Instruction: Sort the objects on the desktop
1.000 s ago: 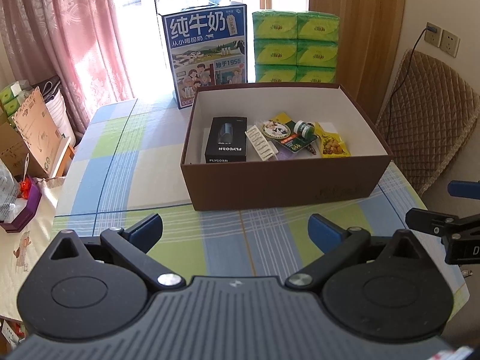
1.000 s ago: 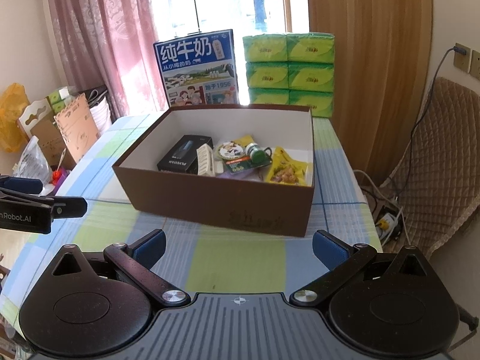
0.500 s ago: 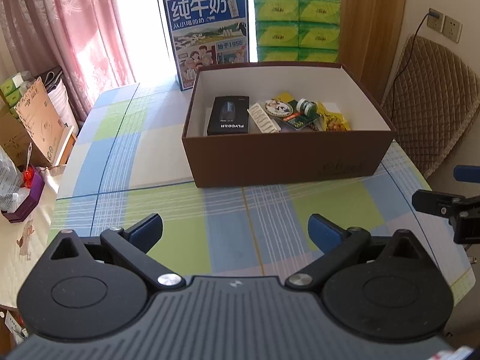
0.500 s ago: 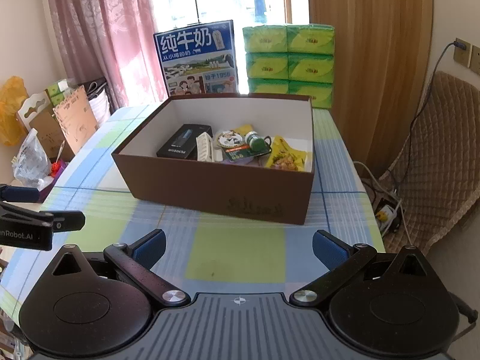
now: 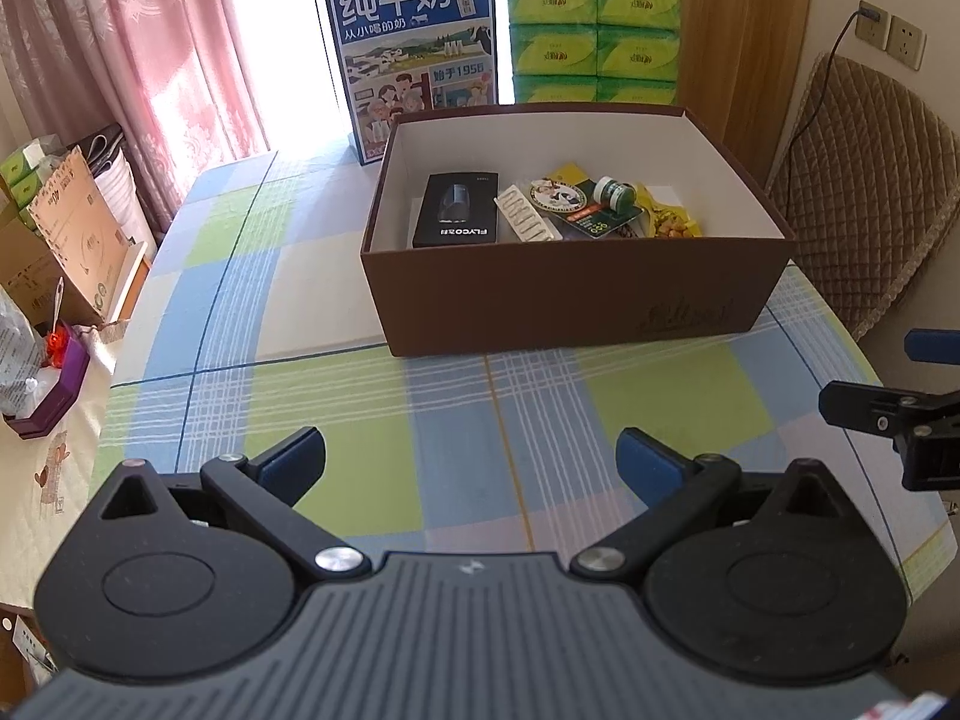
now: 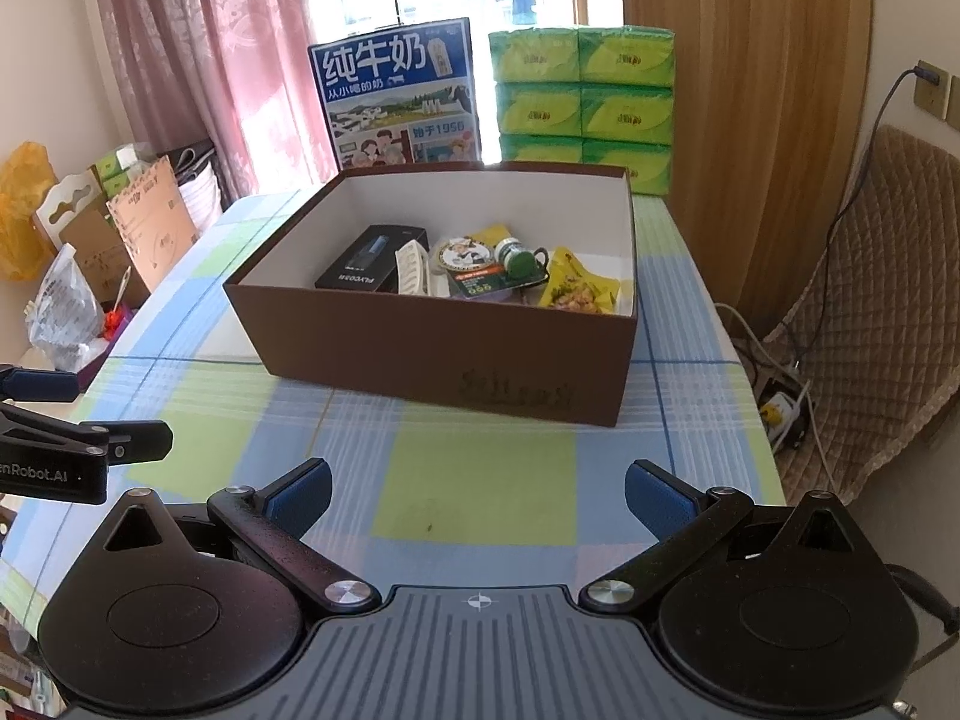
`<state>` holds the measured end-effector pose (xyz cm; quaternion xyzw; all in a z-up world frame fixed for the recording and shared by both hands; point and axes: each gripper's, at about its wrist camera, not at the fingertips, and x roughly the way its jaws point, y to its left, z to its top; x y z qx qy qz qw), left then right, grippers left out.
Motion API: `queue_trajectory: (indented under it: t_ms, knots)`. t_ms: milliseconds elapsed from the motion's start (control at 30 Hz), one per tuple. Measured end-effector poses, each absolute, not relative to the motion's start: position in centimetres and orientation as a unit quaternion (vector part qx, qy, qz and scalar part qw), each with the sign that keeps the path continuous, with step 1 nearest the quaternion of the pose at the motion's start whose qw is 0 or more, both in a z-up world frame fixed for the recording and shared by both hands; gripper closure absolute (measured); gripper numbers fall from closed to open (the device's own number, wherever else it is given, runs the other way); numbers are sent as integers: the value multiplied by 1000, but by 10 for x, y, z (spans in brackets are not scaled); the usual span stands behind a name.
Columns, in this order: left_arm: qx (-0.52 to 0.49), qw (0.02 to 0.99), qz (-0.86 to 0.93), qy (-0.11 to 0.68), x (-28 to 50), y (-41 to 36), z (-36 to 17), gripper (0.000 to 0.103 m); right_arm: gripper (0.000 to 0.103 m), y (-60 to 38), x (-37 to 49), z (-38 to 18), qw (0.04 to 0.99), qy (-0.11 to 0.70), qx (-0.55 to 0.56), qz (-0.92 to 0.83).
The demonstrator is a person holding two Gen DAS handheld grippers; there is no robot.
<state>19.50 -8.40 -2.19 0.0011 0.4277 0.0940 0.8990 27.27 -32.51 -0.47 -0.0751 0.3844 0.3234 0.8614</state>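
The brown box (image 5: 576, 294) stands on the checked tablecloth (image 5: 336, 420), its long axis running left to right across both views, and it holds the task's items in a row along its floor: a black FLYCO carton (image 5: 457, 211) at the left end, a white blister strip (image 5: 528, 221) beside it, a round badge (image 5: 555, 195), a small green bottle (image 5: 613, 191) and a yellow snack packet (image 5: 669, 222) toward the right end. No loose item is visible on the cloth outside the box. The box lies straight ahead of both tools. The left gripper (image 5: 471, 462) has its jaws spread wide and holds nothing; the right gripper (image 6: 478, 492) is likewise wide apart and empty. Judged from the views, the carton end lies nearer the left gripper and the snack packet end nearer the right gripper.
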Motion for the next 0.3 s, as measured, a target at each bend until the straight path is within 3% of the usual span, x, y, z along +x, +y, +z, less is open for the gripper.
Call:
queue_trajectory:
  t_ms: [300]
  knots:
    - [4,900,93,427,197,-85,-25,1,2,-326,272,-8,861,392,-75,316]
